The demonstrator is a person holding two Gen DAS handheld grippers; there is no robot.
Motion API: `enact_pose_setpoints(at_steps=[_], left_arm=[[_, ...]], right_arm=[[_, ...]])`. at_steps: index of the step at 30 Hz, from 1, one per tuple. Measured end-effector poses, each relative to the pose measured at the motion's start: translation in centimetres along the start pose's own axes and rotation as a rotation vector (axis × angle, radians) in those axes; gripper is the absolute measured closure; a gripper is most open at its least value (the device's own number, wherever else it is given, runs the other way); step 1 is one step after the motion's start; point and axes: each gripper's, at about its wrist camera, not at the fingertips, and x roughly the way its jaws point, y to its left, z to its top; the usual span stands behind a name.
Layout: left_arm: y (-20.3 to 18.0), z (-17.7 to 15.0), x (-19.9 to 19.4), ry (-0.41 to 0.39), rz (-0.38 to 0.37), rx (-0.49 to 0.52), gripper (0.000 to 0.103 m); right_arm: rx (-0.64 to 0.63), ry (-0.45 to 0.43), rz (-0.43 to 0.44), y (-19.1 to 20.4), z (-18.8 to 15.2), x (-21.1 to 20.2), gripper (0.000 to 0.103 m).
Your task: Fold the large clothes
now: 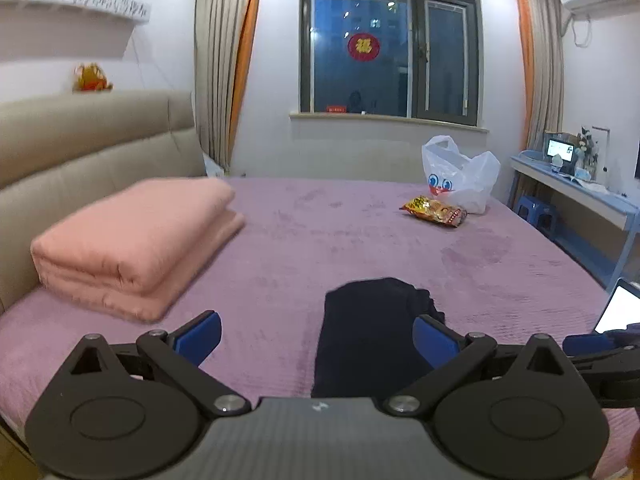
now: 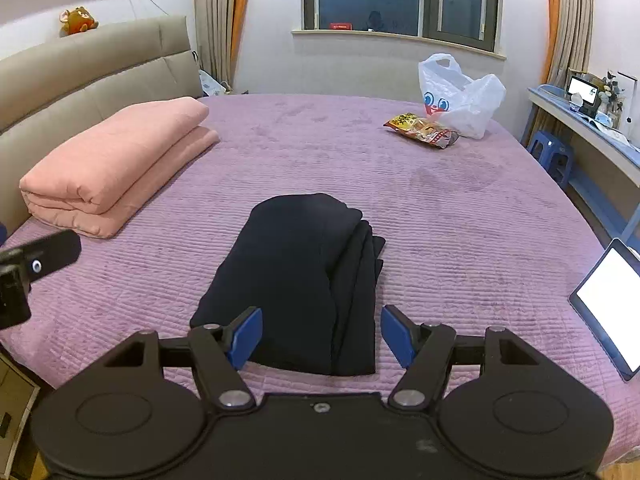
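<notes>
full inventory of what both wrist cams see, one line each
dark garment: 1, navy-black, folded, near middle of bed
bed cover: 1, purple
pink quilt: 1, folded, by headboard
headboard: 1, beige
plastic bag: 1, white, far side of bed
snack packet: 1, yellow-red, beside bag
tablet: 1, lit screen, bed's right edge
plush toy: 1, orange, atop headboard
stool: 1, blue, under desk
left gripper: fingers open, empty
right gripper: fingers open, empty

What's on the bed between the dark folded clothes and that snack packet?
Nothing: only bare purple bedspread lies between the dark garment and snack packet, clearest in the right wrist view.
</notes>
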Motion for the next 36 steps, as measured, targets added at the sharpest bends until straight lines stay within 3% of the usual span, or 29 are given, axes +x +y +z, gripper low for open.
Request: enact_pose_setpoints(at_steps=[21, 36], left_arm=[[0.6, -1.1, -2.5, 0.070, 0.035, -0.008, 0.000], [0.2, -1.4, -2.3, 0.067, 0.109, 0.028, 0.000]], right_arm=[[-0.005, -0.006, 0.025, 1.2, -1.5, -2.0, 0.025], [0.013, 0.006, 0.016, 0.9, -2.2, -1.5, 0.025]])
